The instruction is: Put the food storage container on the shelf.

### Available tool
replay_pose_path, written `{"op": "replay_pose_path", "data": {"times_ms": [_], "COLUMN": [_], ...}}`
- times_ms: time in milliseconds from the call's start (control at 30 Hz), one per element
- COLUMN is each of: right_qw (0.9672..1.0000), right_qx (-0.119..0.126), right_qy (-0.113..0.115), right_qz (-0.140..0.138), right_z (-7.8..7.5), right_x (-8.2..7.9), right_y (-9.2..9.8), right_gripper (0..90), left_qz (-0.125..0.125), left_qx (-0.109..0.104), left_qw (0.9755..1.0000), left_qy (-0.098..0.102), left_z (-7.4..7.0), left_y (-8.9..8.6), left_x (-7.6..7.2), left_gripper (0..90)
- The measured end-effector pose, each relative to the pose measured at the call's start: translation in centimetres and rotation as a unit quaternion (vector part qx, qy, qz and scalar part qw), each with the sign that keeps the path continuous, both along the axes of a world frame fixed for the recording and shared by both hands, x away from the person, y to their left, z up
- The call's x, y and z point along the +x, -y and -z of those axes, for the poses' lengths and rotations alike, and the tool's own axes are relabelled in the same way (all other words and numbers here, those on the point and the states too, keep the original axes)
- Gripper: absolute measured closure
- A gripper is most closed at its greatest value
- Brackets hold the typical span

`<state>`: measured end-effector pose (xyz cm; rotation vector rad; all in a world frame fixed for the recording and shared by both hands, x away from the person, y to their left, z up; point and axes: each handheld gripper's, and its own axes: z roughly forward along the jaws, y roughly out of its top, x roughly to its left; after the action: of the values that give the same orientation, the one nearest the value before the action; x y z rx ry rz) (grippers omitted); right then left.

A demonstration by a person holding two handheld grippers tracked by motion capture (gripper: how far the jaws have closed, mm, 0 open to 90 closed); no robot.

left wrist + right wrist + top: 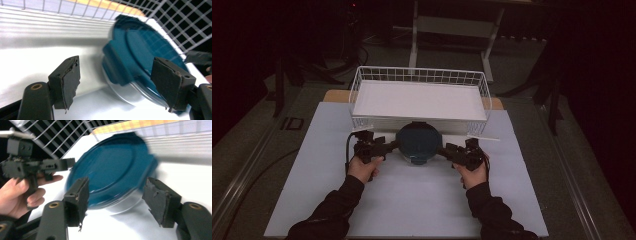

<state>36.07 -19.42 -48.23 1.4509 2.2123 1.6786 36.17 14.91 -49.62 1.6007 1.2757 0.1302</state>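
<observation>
A round container with a teal lid [418, 142] sits on the white table [412, 200], just in front of the wire basket [419, 76]. The left gripper [388, 145] and right gripper [445, 149] flank it, jaws parted, pads clear of its rim.

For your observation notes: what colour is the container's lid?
Dark teal lid; clearest in the right gripper view.

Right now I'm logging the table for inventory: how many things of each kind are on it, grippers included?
Wire basket: 1
Round container with teal lid: 1
Hand-held grippers: 2, left gripper and right gripper
Total: 4
</observation>
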Motion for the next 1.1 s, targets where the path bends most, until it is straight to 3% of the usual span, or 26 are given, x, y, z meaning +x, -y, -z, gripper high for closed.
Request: {"op": "replay_pose_path", "data": {"times_ms": [100, 267, 300, 367, 400, 433, 467, 533, 633, 733, 1100], "right_qw": [0.9998, 0.998, 0.9977, 0.9964, 0.9951, 0.9945, 0.9939, 0.9935, 0.9934, 0.9937, 0.9953], "right_qx": [0.0, 0.002, 0.001, -0.007, -0.011, -0.016, -0.023, -0.035, -0.04, -0.045, -0.044], "right_qy": [-0.001, -0.008, -0.009, -0.013, -0.014, -0.013, -0.013, -0.016, -0.019, -0.018, -0.012], "right_qz": [-0.022, -0.062, -0.067, -0.083, -0.097, -0.103, -0.107, -0.107, -0.106, -0.101, -0.085], "right_z": [-0.1, 0.3, 0.4, 0.8, 1.0, 1.1, 1.4, 1.8, 2.1, 2.3, 2.1], "right_x": [-1.3, -3.3, -3.6, -4.0, -4.2, -4.2, -4.2, -4.0, -3.7, -3.1, -1.2], "right_y": [-0.7, -2.3, -2.5, -3.2, -3.5, -3.7, -4.0, -4.4, -4.7, -5.3, -6.2], "right_gripper": [39.7, 44.4, 48.2, 55.7, 68.1, 71.7, 81.9, 89.7, 89.8, 89.8, 89.9], "left_qz": [0.014, 0.058, 0.058, 0.069, 0.074, 0.078, 0.082, 0.088, 0.09, 0.101, 0.102], "left_qx": [0.003, -0.02, -0.02, -0.014, -0.016, -0.014, -0.012, -0.015, -0.012, 0.008, 0.014], "left_qw": [0.9998, 0.9973, 0.9973, 0.9958, 0.9951, 0.9944, 0.994, 0.9928, 0.9922, 0.9904, 0.9882], "left_qy": [0.012, 0.04, 0.04, 0.058, 0.064, 0.07, 0.072, 0.08, 0.085, 0.094, 0.113], "left_z": [-0.4, -0.6, -0.6, -0.6, -0.6, -0.5, -0.4, -0.2, 0.0, 0.1, -0.3], "left_y": [-0.3, -0.8, -0.8, -1.0, -1.0, -1.0, -0.9, -0.9, -0.8, -0.6, -0.6], "left_x": [-1.0, -2.7, -2.7, -3.6, -3.7, -3.9, -4.1, -4.4, -4.6, -4.9, -5.6], "left_gripper": [24.2, 24.2, 24.2, 24.2, 24.1, 24.1, 23.8, 17.8, 14.8, 14.6, 13.9]}}
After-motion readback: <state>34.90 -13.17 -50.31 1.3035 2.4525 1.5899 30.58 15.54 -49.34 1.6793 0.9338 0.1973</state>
